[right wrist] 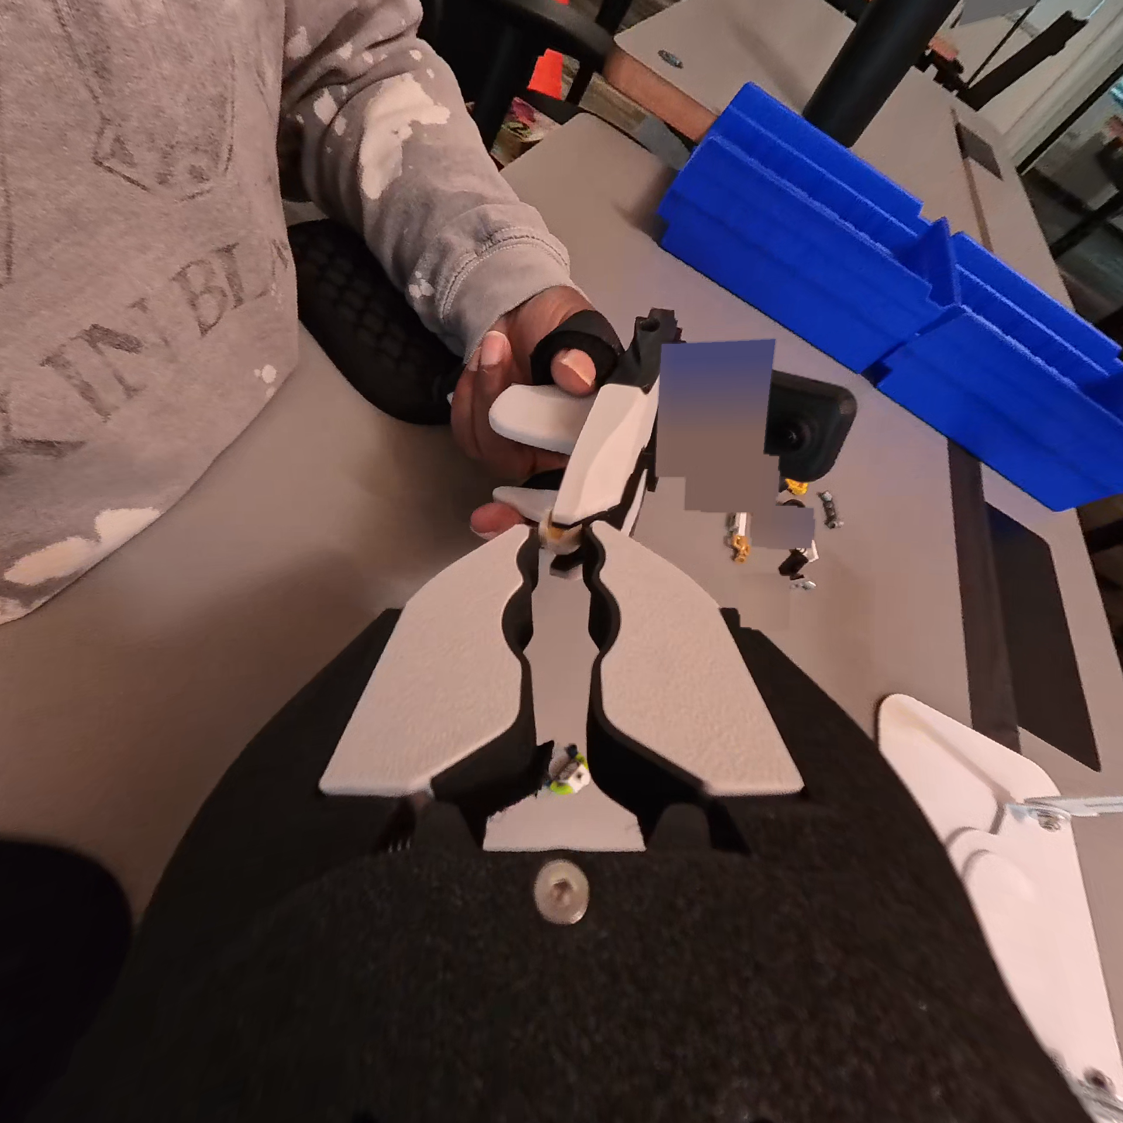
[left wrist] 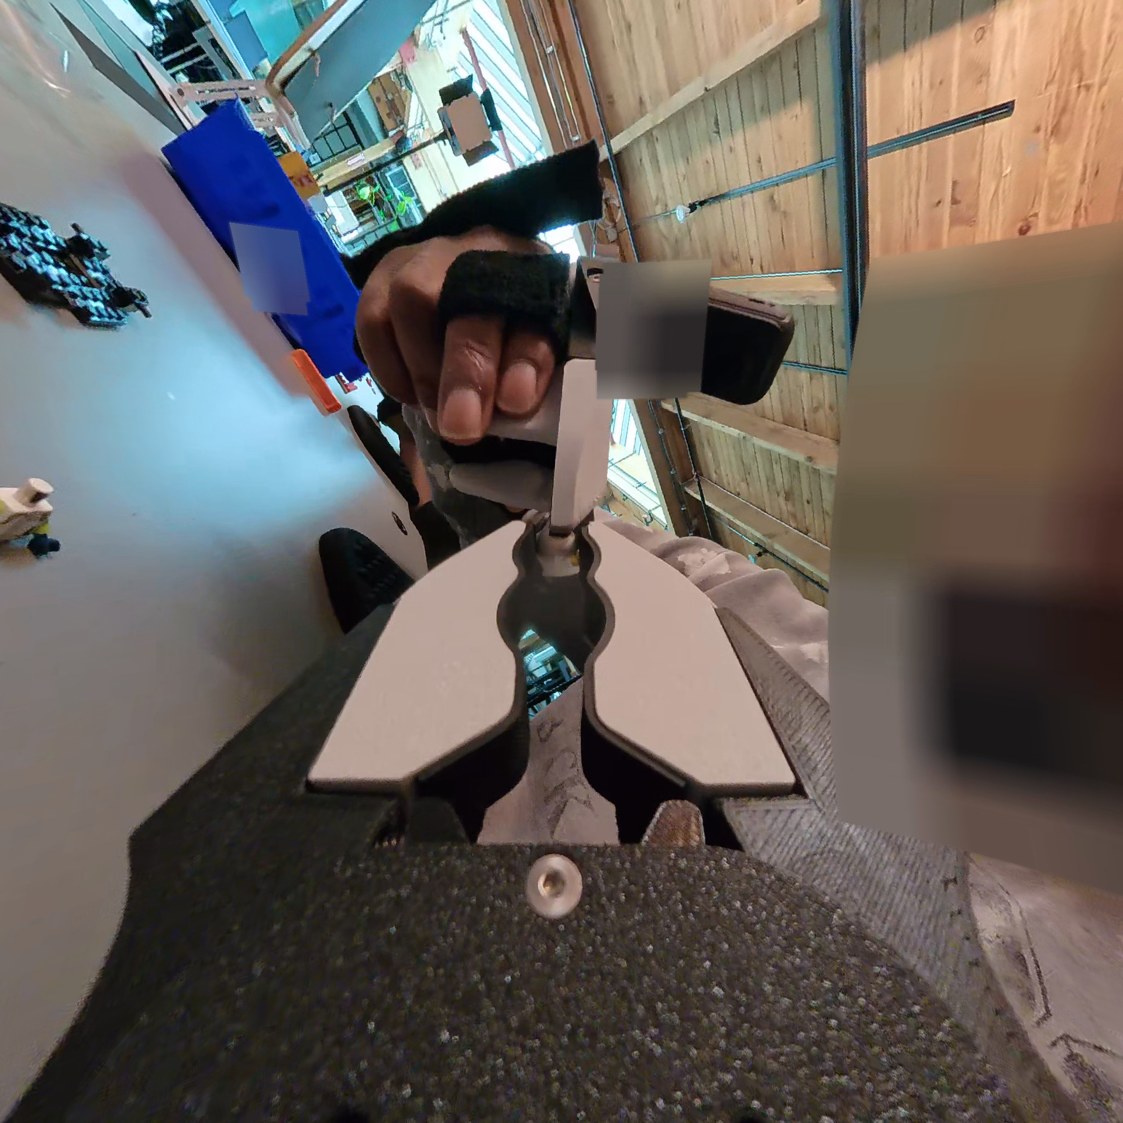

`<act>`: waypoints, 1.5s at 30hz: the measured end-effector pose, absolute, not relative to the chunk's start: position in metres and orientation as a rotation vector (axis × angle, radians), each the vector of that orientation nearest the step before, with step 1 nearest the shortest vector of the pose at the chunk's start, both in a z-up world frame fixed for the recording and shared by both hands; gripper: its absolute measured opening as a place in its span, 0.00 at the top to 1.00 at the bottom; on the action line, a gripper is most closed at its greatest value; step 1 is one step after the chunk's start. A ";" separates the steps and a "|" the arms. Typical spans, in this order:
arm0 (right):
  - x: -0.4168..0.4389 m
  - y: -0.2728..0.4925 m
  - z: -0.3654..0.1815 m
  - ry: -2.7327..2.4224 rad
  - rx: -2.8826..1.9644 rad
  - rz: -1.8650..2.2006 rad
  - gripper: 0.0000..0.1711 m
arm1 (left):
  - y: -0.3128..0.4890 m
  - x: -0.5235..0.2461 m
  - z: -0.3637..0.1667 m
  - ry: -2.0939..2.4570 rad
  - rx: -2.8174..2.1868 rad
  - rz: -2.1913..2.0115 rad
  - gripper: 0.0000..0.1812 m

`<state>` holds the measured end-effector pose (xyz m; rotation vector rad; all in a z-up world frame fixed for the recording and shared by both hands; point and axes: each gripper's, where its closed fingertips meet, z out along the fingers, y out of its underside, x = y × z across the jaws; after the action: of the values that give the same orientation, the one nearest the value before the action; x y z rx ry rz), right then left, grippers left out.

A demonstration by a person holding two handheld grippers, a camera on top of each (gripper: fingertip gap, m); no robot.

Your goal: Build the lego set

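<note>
A small white piece with a tan-gold band (left wrist: 556,544) is pinched at the meeting tips of both pairs of tongs, held in the air above the tabletop (right wrist: 273,577). The left tongs (left wrist: 556,535) are clenched on one end of it and the right tongs (right wrist: 562,538) are clenched on the other, so the two tools meet nose to nose. In the left wrist view the right hand (left wrist: 462,340) grips its white handle with a black strap over the fingers; in the right wrist view the left hand (right wrist: 516,395) does the same.

A few loose pieces (right wrist: 784,535), gold, black and white, lie on the tabletop just beyond the tongs, partly behind a blurred patch. A small white and lime-green piece (right wrist: 568,775) shows through the gap between the right tongs' fingers. In the left wrist view a dark studded build (left wrist: 61,267) sits well apart on the tabletop, with a small white and yellow build (left wrist: 24,510) at the picture's edge.

A long blue bin (right wrist: 881,273) lies along the far side of the tabletop; its inside cannot be seen. Bare tabletop stretches between the bin and the person's grey sleeve (right wrist: 437,200). A white plastic part (right wrist: 984,851) sits at the right of the right wrist view.
</note>
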<state>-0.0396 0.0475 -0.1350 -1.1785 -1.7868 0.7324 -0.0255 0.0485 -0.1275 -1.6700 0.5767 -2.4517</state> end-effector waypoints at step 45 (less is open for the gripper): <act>-0.034 0.082 -0.156 -1.561 -1.297 0.886 0.92 | 0.083 -0.021 -0.151 0.264 -1.743 -2.406 0.93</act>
<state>-0.0340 0.0815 -0.1556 -1.2973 -1.5614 0.8860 -0.0210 0.0826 -0.1514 -1.7432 0.2643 -2.4057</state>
